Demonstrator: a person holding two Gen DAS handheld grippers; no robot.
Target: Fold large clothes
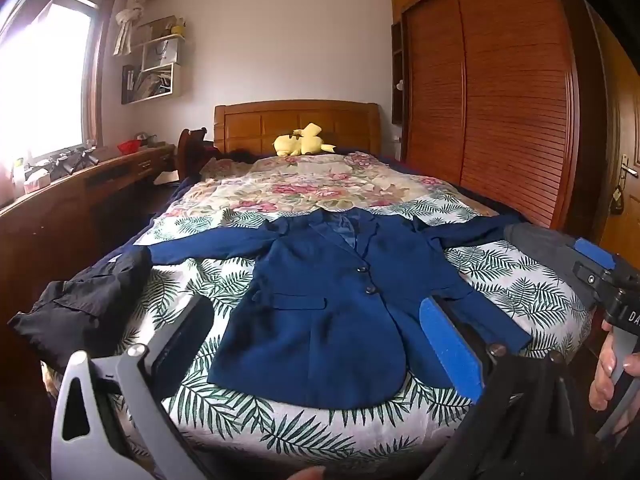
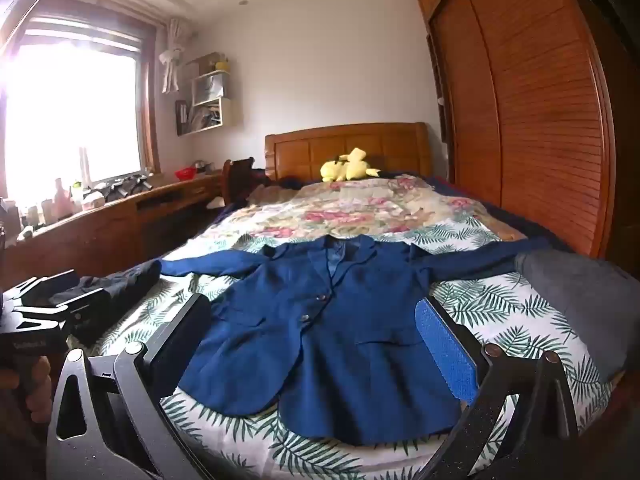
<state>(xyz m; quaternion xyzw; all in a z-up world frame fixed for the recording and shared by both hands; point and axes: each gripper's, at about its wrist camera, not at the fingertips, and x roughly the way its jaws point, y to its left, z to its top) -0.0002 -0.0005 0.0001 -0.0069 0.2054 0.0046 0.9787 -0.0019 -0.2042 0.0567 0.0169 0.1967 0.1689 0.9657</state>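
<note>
A navy blue blazer (image 1: 332, 312) lies flat and face up on the leaf-print bedspread (image 1: 516, 284), sleeves spread to both sides, two buttons fastened. It also shows in the right wrist view (image 2: 340, 344). My left gripper (image 1: 316, 320) is open and empty, held above the blazer's lower part. My right gripper (image 2: 312, 320) is open and empty, also above the lower part; its body shows at the right edge of the left wrist view (image 1: 600, 272).
A black garment (image 1: 80, 304) lies at the bed's left edge and a grey one (image 2: 580, 300) at the right edge. A floral blanket (image 1: 320, 188) and yellow plush toy (image 1: 302, 142) lie farther up. A wooden desk (image 1: 80, 188) stands left, a wardrobe (image 1: 500, 92) right.
</note>
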